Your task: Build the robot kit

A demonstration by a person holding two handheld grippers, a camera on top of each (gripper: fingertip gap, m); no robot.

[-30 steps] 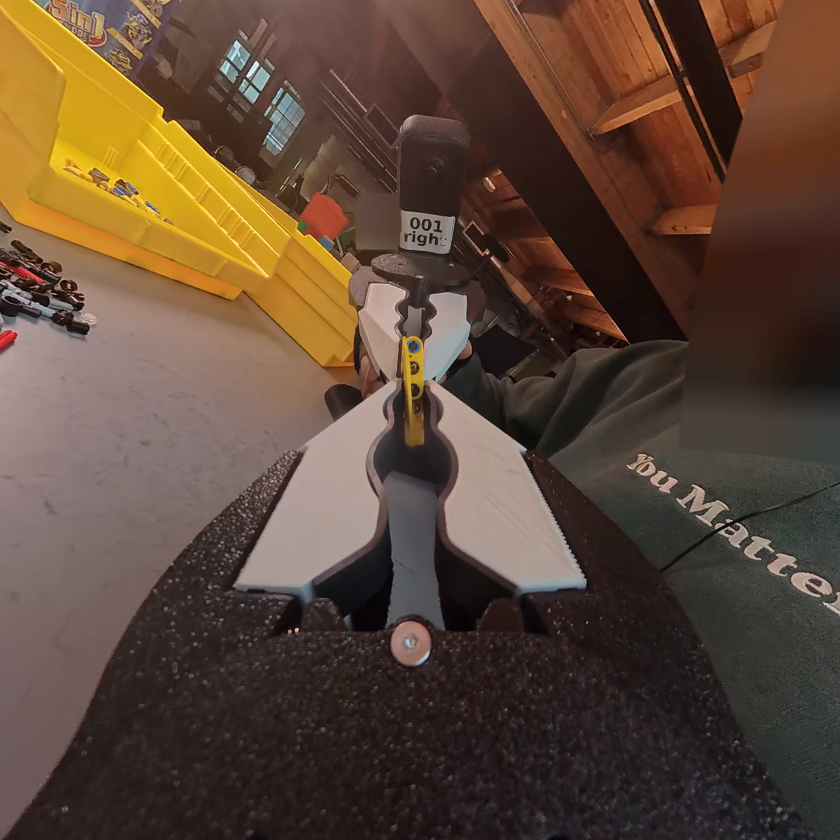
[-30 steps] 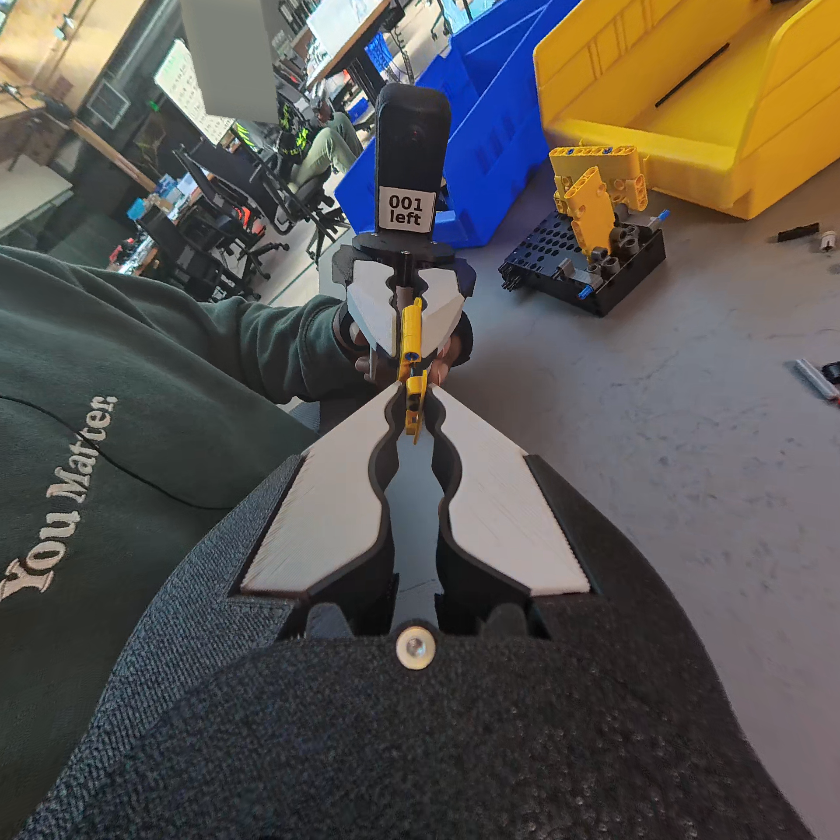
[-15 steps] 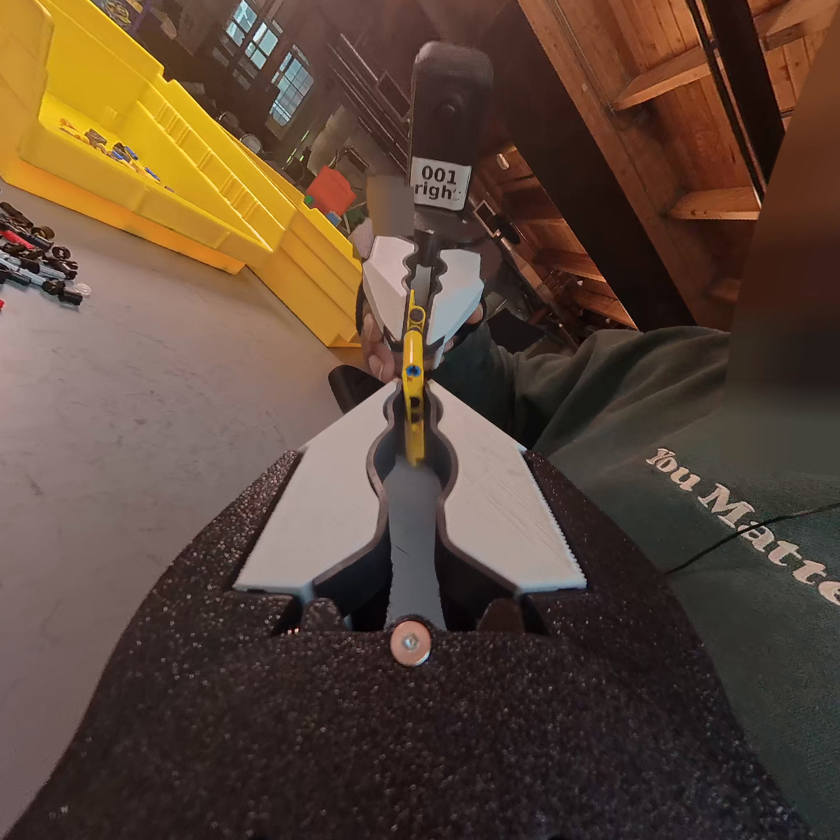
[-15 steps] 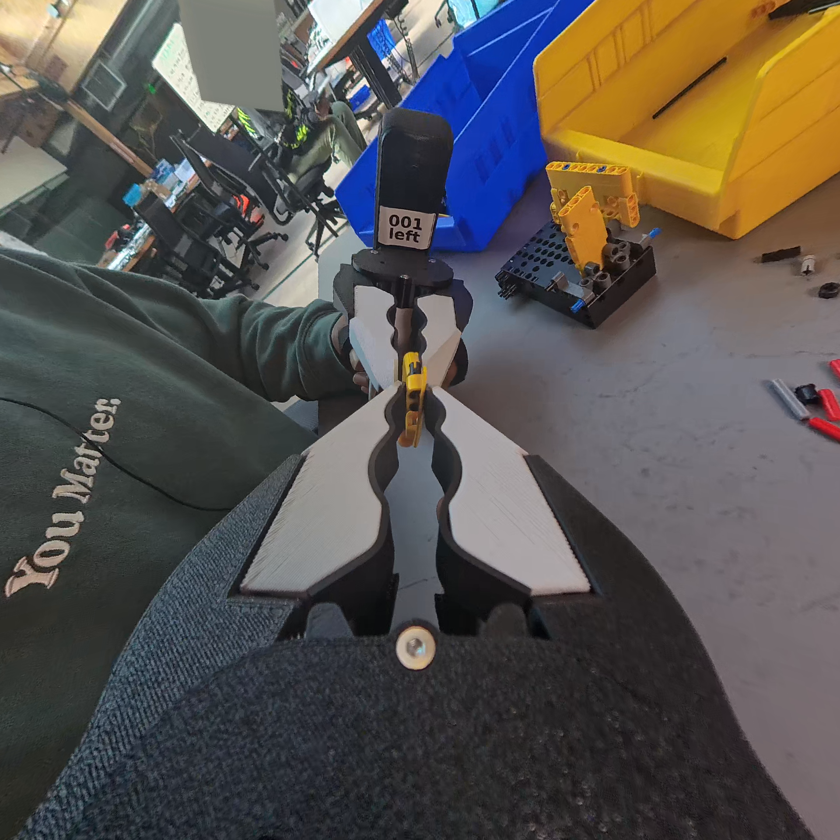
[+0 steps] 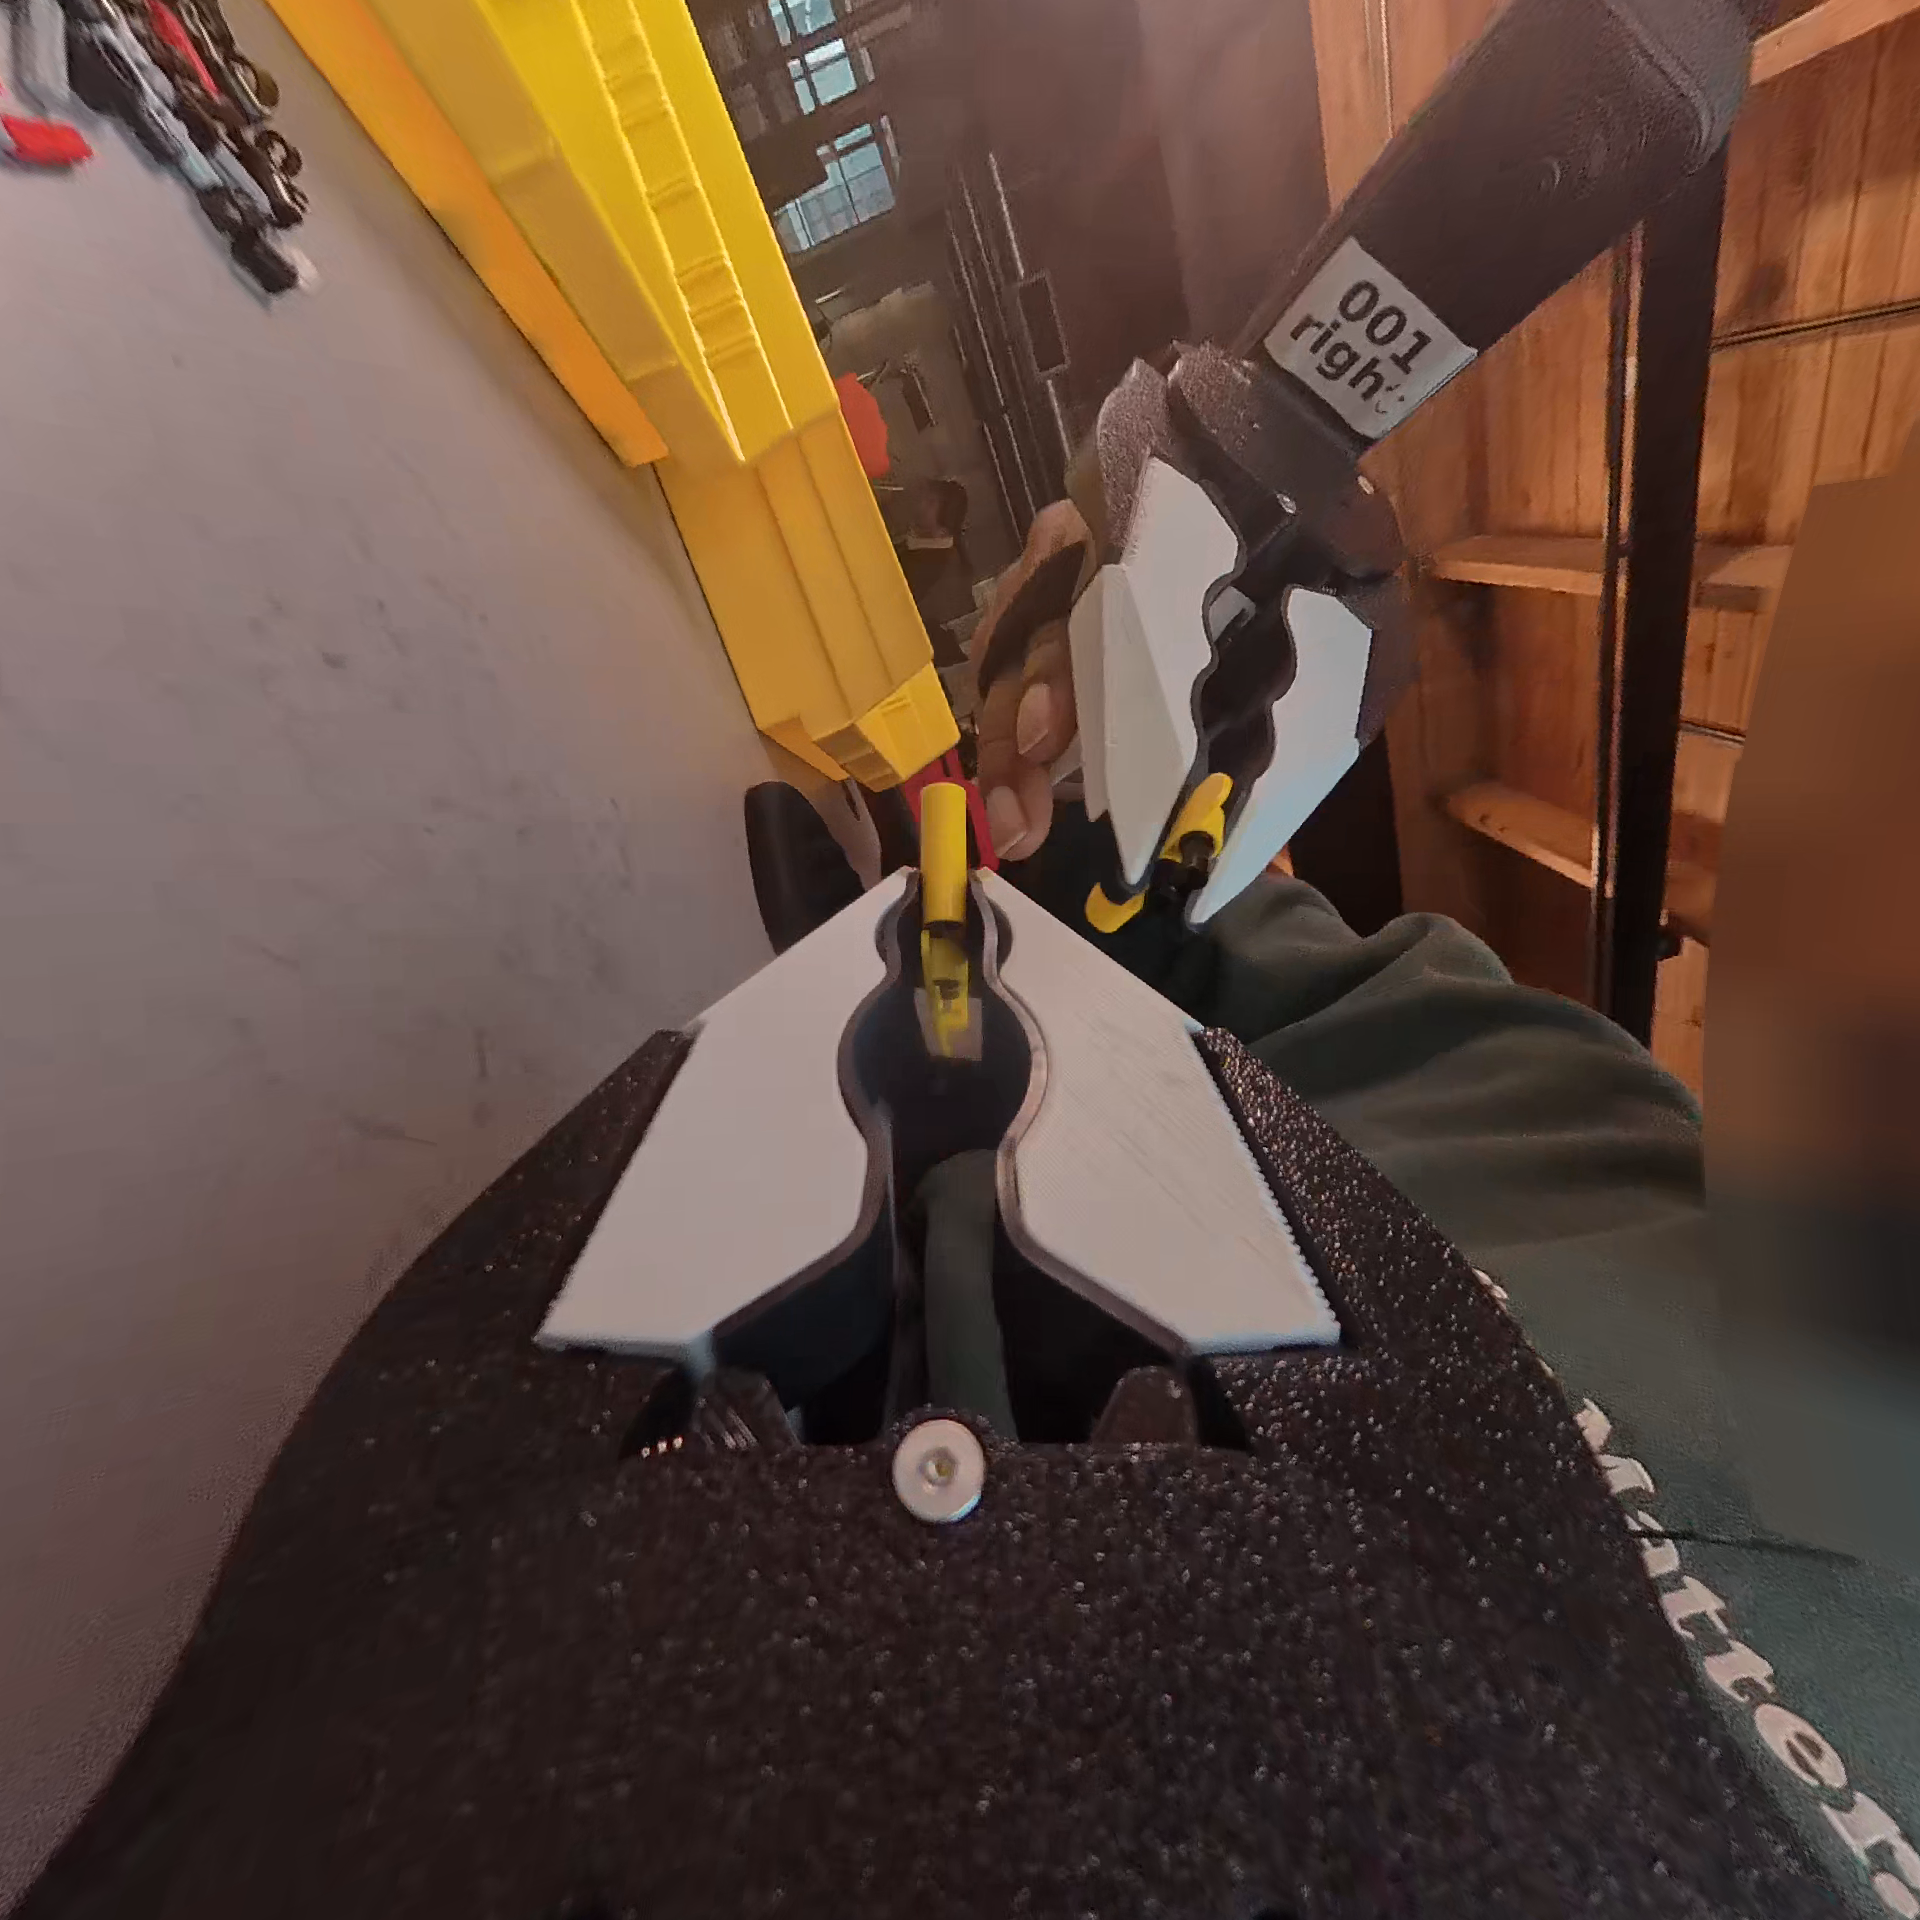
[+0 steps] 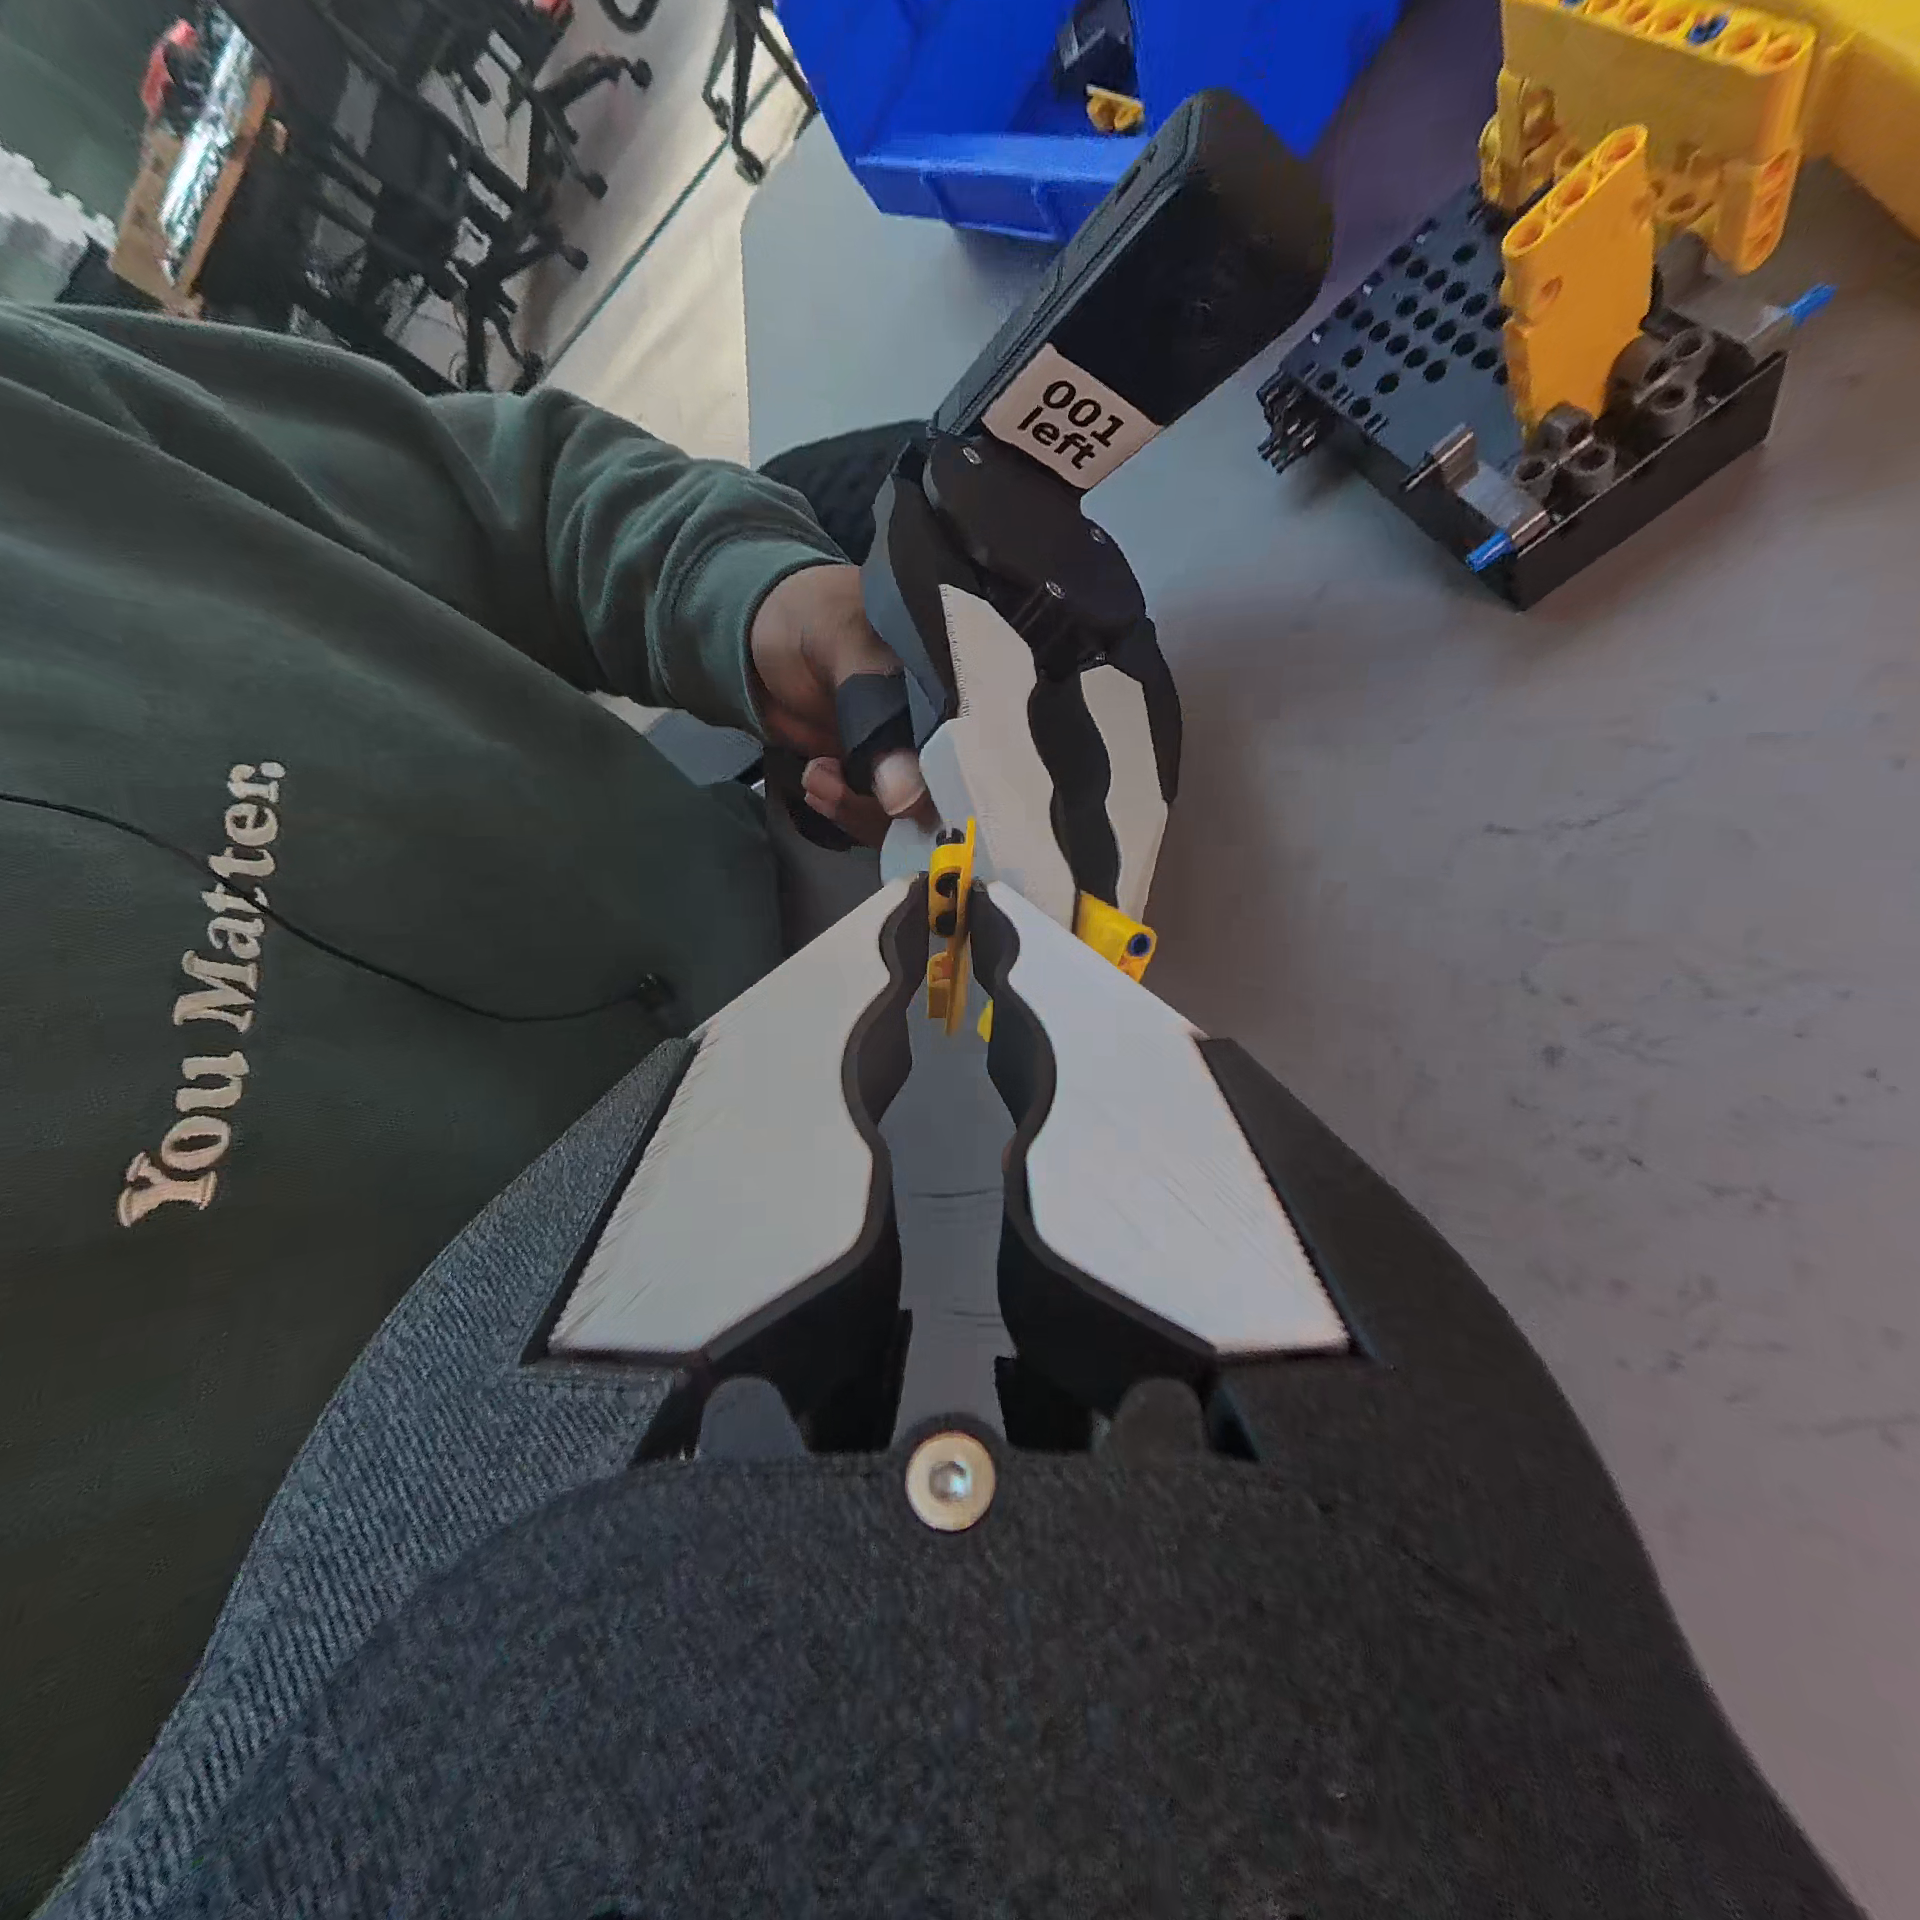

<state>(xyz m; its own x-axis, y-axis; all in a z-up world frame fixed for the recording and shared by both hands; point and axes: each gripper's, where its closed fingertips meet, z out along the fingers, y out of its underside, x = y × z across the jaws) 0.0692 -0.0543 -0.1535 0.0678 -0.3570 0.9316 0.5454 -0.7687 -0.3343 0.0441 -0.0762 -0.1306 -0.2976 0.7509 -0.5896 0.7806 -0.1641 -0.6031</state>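
- pinching a small yellow beam piece, the left gripper is sitting with its jaws nearly together, the piece poking out past the white fingertips and running back into the gap between them
- doing the same kind of thing, the right gripper is clamping a second yellow piece with black pins showing in its holes, jaws nearly closed on it right at the tips
- the two grippers are sitting tip to tip, really close, angled toward each other; can't tell if the two yellow pieces are actually touching
- a hand is wrapping the right gripper's handle in the left wrist view, and another hand is holding the left gripper in the right wrist view, coming out of a dark green sleeve
- both are hanging above a grey table, just beside the person's green sweatshirt
- farther out on the table a black pegged base is carrying a yellow build with grey bits
- a blue bin is sitting behind that, and yellow bins are lining the table's far edge in the left wrist view
- loose black and red parts are lying up in the corner, blurry
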